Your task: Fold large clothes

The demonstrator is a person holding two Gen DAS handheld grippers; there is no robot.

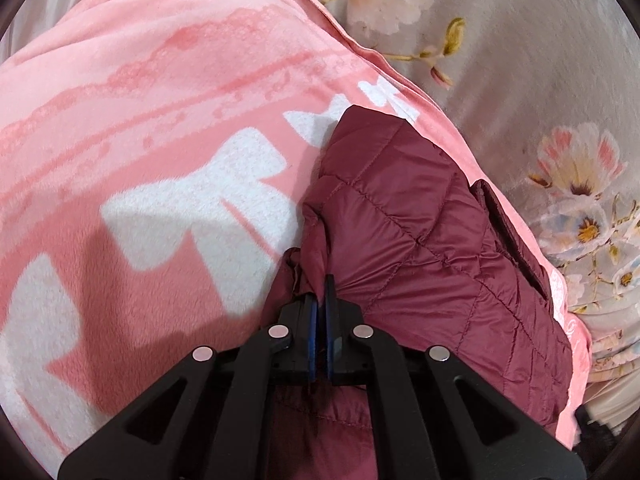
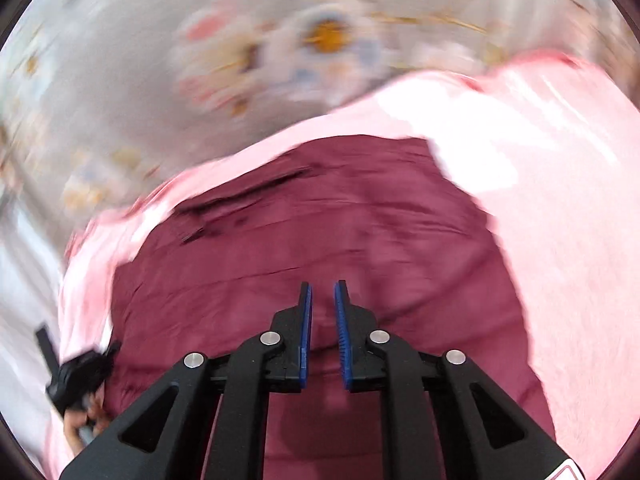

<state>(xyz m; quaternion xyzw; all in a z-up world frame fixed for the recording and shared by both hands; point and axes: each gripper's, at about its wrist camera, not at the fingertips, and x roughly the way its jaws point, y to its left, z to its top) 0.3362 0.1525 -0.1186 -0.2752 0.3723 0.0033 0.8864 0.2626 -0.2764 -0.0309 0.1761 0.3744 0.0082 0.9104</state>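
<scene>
L wrist: left gripper (image 1: 321,286) pinches a fold of the maroon jacket (image 1: 420,248), which lies on the pink blanket (image 1: 140,100).
R wrist: blurred; right gripper (image 2: 323,290) slightly parted, empty, over jacket. Risk: thin pinch slips, fold flops back.

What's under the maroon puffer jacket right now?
The maroon puffer jacket lies on a pink blanket with white letters, which is spread over a floral sheet. The blanket area beneath the jacket is covered, so anything there is hidden.
</scene>
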